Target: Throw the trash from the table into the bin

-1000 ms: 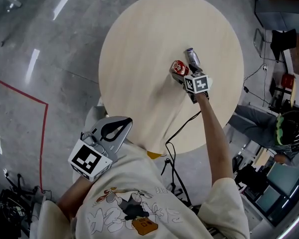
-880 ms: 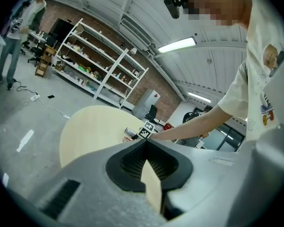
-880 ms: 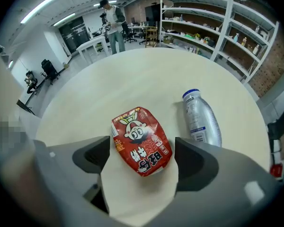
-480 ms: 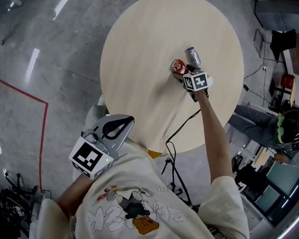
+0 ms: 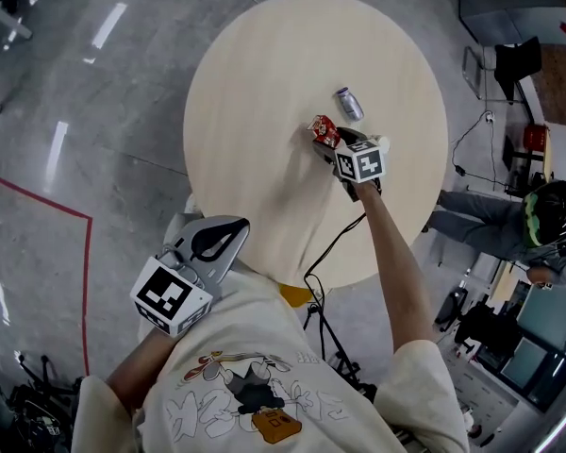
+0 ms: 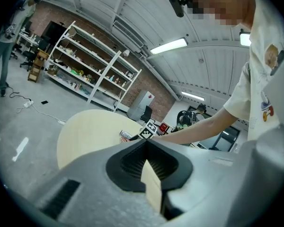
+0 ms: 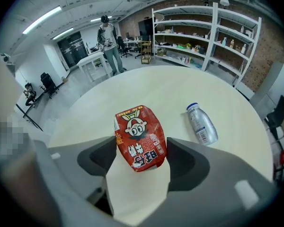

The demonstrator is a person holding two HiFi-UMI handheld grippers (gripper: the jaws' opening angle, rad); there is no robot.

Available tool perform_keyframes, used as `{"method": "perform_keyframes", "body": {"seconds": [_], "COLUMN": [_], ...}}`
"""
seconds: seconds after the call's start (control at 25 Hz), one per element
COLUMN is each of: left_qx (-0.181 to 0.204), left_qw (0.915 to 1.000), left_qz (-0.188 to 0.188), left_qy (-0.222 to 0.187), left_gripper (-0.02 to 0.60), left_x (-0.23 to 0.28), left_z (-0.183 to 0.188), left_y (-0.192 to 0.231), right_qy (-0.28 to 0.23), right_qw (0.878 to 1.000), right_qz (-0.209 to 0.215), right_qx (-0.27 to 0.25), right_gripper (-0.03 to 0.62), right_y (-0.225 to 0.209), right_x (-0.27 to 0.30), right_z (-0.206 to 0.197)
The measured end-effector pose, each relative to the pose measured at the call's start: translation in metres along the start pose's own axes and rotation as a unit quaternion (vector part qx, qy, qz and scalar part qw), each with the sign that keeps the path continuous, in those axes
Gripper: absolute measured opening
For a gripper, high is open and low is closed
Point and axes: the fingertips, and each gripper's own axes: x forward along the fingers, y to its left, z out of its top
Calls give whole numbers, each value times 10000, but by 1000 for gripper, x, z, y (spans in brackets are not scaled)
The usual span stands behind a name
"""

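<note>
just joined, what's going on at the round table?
A person is working with two hand-held grippers. The right gripper has just been closing its jaws and now pinches the red snack packet by its sides over the round table. A small bottle lies on the table beside it, untouched. The left gripper is held back near the person's body, jaws together and empty.

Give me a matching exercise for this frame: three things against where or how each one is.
1. red snack packet
2. silver plastic bottle
3. left gripper

A. lying free on the pale round wooden table
B. jaws together, empty, held off the table
C. clamped between the right gripper's jaws

Pairs: 1-C, 2-A, 3-B. The right gripper's jaws have just been closing on the packet.
</note>
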Motion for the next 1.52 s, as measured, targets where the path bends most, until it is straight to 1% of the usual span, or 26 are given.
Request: {"method": "perform_keyframes", "body": {"seconds": [0.32, 0.48, 0.64, 0.72, 0.8, 0.92, 1.12, 1.2, 1.36, 1.44, 1.52], "left_qx": [122, 331, 508, 591, 663, 758, 856, 908, 1017, 1129, 1238], "left_qw": [9997, 9978, 9943, 9912, 9871, 9785, 9682, 9614, 9489, 9410, 9330], "left_qz": [-197, -556, -881, -1092, -1330, -1723, -2097, -2295, -2578, -2730, -2884], "left_qy": [-30, 160, 331, 456, 602, 842, 1066, 1217, 1508, 1651, 1760], "left_gripper": [3, 3, 3, 3, 3, 3, 3, 3, 3, 3, 3], "left_x": [-17, -14, 1, 8, 15, 28, 57, 60, 69, 72, 78], "left_z": [-8, -5, -3, -3, -7, -18, -45, -53, -64, -72, -81], "left_y": [-10, -16, -38, -48, -57, -75, -118, -125, -123, -134, -151], "right_qy": [-614, -870, -1027, -1191, -1383, -1565, -1773, -1845, -1932, -2001, -2084], "right_qw": [9978, 9948, 9922, 9881, 9825, 9760, 9689, 9639, 9561, 9508, 9438], "right_qz": [89, -80, -95, -117, -182, -346, -522, -653, -901, -1048, -1194], "right_qx": [243, 532, 703, 969, 1231, 1474, 1645, 1808, 2011, 2119, 2272], "right_gripper": [336, 336, 334, 335, 334, 334, 333, 333, 333, 333, 333], "right_y": [61, 82, 94, 100, 106, 112, 106, 110, 113, 115, 116], "right_x": [-40, -64, -93, -108, -122, -141, -176, -185, -191, -203, -219], "right_z": [-1, -11, -22, -28, -36, -54, -92, -105, -116, -132, -156]}}
